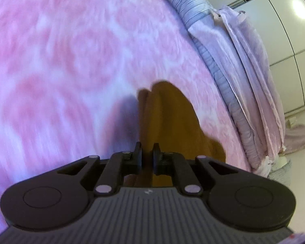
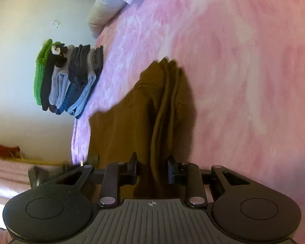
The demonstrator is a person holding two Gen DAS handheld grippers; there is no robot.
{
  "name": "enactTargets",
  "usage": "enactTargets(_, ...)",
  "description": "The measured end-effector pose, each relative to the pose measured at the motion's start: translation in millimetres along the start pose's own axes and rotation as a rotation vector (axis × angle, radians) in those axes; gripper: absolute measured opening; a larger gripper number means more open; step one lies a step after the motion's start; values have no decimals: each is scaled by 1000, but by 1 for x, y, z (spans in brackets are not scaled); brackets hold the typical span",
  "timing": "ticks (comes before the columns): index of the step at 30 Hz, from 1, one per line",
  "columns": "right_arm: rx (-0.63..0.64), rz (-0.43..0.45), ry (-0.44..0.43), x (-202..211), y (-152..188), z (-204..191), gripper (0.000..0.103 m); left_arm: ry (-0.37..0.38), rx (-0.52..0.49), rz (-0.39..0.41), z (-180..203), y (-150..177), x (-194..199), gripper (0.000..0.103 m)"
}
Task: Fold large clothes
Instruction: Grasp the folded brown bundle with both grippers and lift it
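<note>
Pink mottled fleece blanket (image 1: 71,61) covers bed; striped grey bedding (image 1: 217,61) bunched along its edge, white cabinet doors (image 1: 284,30) beyond. Stack of folded clothes (image 2: 71,79) sits at blanket edge, green piece outermost. Brown garment (image 2: 132,105) lies on blanket in front of both grippers, gathered into long folds. Left gripper (image 1: 147,152) clenched on thin brown fabric. Right gripper (image 2: 152,168) jaws partly apart, thick brown fold between them; pad contact unclear. Views motion-blurred.
</note>
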State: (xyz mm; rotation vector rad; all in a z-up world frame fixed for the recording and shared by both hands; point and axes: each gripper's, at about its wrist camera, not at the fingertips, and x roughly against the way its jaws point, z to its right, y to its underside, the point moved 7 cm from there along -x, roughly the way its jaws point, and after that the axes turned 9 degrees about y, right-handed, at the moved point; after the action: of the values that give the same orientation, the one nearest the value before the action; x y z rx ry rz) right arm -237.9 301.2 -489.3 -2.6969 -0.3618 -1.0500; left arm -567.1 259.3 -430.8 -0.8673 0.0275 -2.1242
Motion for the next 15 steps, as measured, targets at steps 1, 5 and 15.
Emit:
enactTargets(1, -15, 17, 18, -1, 7, -2, 34, 8, -20, -32, 1, -6, -3, 7)
enactTargets(5, -96, 99, 45, 11, 9, 1, 63, -16, -72, -177, -10, -10, -16, 22)
enactTargets(15, -173, 112, -53, -17, 2, 10, 28, 64, -43, -254, -14, -2, -42, 10)
